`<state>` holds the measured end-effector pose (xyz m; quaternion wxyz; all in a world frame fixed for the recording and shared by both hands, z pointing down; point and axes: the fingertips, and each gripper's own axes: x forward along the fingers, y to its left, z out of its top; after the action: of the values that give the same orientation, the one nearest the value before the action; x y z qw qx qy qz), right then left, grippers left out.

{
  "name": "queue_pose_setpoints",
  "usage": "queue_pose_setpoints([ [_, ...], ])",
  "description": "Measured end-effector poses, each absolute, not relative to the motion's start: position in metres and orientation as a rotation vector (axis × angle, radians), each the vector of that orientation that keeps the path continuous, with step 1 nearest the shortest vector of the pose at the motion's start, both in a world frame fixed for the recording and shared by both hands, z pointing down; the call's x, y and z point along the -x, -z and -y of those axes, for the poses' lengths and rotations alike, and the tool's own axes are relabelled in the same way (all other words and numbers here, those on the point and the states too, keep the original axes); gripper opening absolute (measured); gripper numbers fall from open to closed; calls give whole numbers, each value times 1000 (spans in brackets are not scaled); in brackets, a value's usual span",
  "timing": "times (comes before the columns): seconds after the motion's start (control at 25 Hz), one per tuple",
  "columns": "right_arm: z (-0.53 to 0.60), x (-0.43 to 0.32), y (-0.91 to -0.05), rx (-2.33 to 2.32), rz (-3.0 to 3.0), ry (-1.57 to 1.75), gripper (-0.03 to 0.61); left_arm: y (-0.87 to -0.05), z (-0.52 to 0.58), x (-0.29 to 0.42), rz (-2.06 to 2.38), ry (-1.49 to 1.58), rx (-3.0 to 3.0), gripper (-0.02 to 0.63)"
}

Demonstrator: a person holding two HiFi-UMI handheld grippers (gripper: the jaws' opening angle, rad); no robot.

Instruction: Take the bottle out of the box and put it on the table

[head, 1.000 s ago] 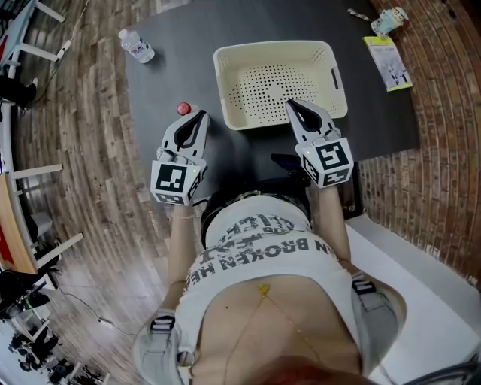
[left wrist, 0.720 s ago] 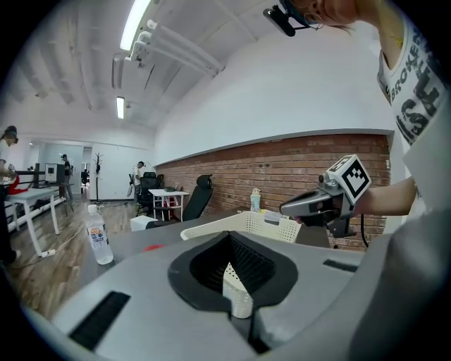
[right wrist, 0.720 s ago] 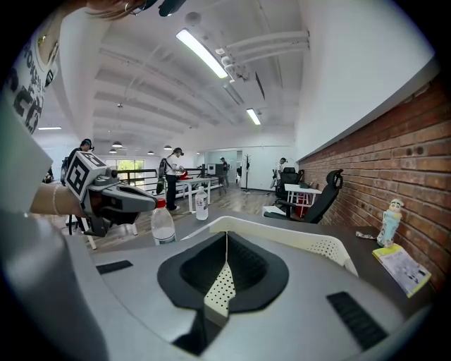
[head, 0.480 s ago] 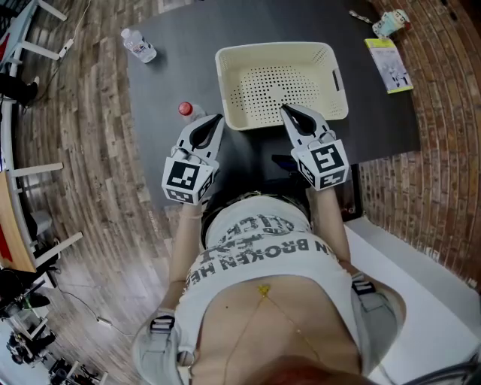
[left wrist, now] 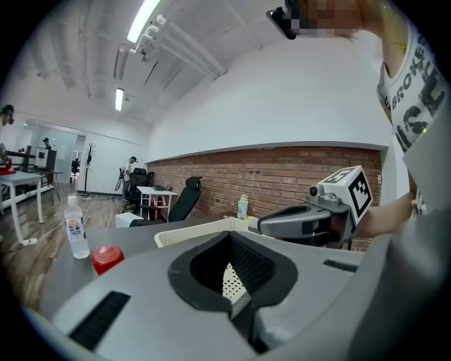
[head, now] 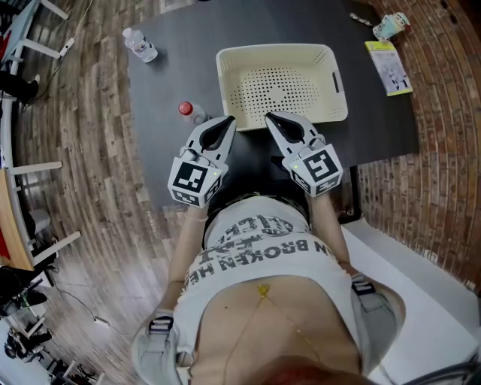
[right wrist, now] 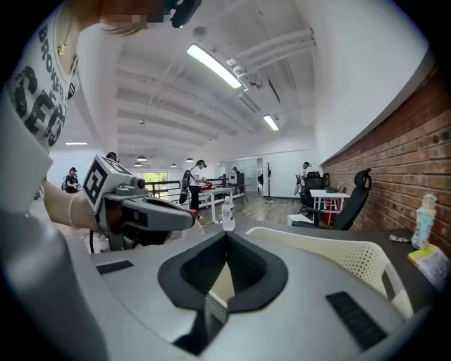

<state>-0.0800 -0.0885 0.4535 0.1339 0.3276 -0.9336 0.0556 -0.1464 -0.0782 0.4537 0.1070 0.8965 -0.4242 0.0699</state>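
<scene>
The cream perforated box (head: 325, 59) stands empty on the dark table (head: 173, 71). A red-capped bottle (head: 187, 111) stands upright on the table left of the box; its cap (left wrist: 107, 258) shows in the left gripper view. A clear water bottle (head: 139, 45) lies near the table's far left corner and also shows as the same water bottle (right wrist: 227, 211). My left gripper (head: 228, 122) and right gripper (head: 270, 119) hover side by side at the box's near rim, tips turned toward each other. Both are shut with nothing in them.
A yellow-green leaflet (head: 388, 64) and a small pale bottle (head: 391, 21) sit at the table's far right. Brick wall borders the right side; wooden floor and chairs lie to the left. The person's torso is close behind the table's near edge.
Both grippers drew inward toward each other: the left moved right, away from the red-capped bottle, and the right moved left off the box. Their jaws stayed shut.
</scene>
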Motion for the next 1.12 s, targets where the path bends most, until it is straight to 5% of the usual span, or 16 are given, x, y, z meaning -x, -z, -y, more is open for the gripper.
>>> queue_pose_setpoints([
  [1.12,75,104,-367,-931,2926,-27,8,-366,70,128,1242,-90,-2736,6],
])
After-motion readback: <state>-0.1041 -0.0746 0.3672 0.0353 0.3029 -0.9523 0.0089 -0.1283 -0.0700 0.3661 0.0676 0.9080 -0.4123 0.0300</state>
